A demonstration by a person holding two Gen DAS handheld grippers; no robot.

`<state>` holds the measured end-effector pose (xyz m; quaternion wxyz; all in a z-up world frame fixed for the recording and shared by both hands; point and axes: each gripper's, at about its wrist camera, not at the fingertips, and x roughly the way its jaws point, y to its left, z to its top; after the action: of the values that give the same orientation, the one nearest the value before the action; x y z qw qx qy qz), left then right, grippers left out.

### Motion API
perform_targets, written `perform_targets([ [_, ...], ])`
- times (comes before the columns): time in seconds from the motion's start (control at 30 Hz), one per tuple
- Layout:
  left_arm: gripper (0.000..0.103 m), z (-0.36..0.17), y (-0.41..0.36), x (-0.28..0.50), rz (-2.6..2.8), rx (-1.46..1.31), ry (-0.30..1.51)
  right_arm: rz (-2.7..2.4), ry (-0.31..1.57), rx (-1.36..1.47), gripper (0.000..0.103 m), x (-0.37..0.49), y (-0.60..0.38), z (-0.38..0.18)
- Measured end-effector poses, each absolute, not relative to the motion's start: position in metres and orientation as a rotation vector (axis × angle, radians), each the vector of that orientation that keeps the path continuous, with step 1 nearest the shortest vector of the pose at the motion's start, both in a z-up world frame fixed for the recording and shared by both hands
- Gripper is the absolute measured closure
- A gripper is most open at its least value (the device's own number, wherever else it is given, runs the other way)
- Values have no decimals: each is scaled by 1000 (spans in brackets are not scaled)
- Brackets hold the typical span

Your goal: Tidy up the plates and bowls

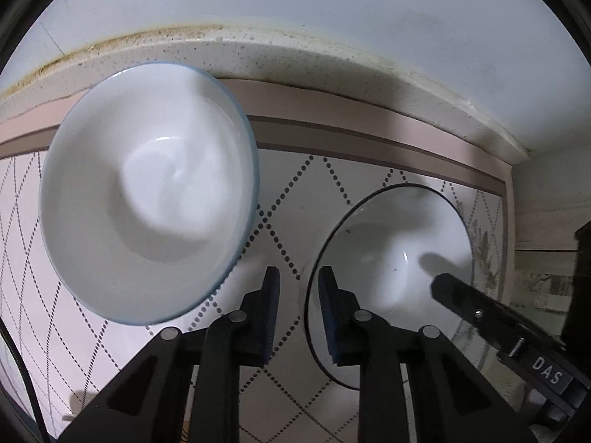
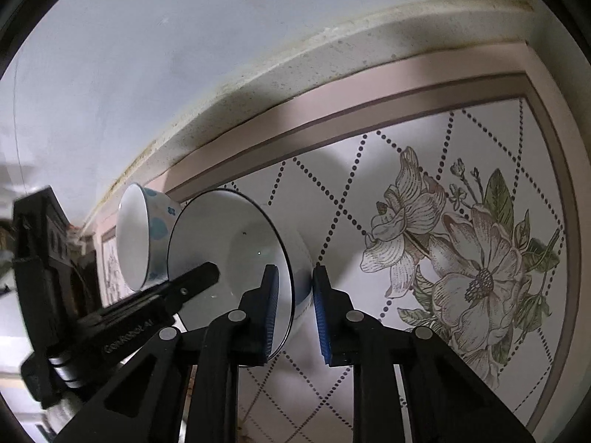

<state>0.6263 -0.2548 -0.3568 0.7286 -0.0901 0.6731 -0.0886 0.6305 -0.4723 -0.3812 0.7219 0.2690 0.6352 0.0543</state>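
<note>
Left wrist view first: the left claw [image 1: 300, 310] points steeply down at the bench [image 1: 295, 59], its jaws narrow and straddling the near rim of the black-rimmed bowl [image 1: 388, 243]. The right-hand pad sits inside the bowl. The left-hand pad stands outside, and a sliver of the dotted mat [image 1: 288, 192] shows between that pad and the rim, so no firm pinch there. Up and to the left of this claw sits the blue-rimmed bowl [image 1: 147, 192], upright, empty, apart from the other bowl. Beyond both, the speckled ledge of the bench meets the pale wall [image 1: 295, 0]. Over to the right wrist view: the right claw [image 2: 295, 302] is on the same black-rimmed bowl, at its opposite edge. Jaws are narrow, one pad inside the bowl and the other against its outer side, with the bowl's wall filling the gap between them, so this one is clamped on. A finger [image 2: 199, 277] of the left claw reaches over the bowl's far side, left of this claw. The blue-rimmed bowl, blue spots on its outside, stands further left and beyond. Right of the claw, a large flower print [image 2: 461, 258] spreads across the mat.
</note>
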Motion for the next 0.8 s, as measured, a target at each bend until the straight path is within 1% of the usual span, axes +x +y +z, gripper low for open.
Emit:
perform_targets([
  [0.03, 85, -355, -252, 625, -198, -195, 1473, 114, 1399, 575, 82, 631, -472, -380],
  [0.07, 91, -354, -254, 624, -205, -189, 1462, 111, 1398, 554, 82, 631, -472, -380],
  [0.1, 94, -353, -257, 623, -213, -183, 1459, 114, 1396, 538, 84, 631, -470, -379],
  [0.17, 94, -350, -260, 620, -202, -155, 1452, 111, 1390, 505, 86, 631, -467, -376],
  [0.3, 94, -346, -260, 616, -195, -151, 1451, 102, 1385, 447, 86, 630, -457, -374],
  [0.43, 94, -335, -260, 607, -201, -146, 1445, 117, 1380, 456, 86, 624, -453, -368],
  [0.6, 94, -311, -261, 585, -223, -134, 1426, 134, 1375, 448, 87, 611, -454, -353],
  [0.8, 94, -279, -256, 547, -265, -121, 1394, 160, 1368, 446, 87, 567, -455, -325],
])
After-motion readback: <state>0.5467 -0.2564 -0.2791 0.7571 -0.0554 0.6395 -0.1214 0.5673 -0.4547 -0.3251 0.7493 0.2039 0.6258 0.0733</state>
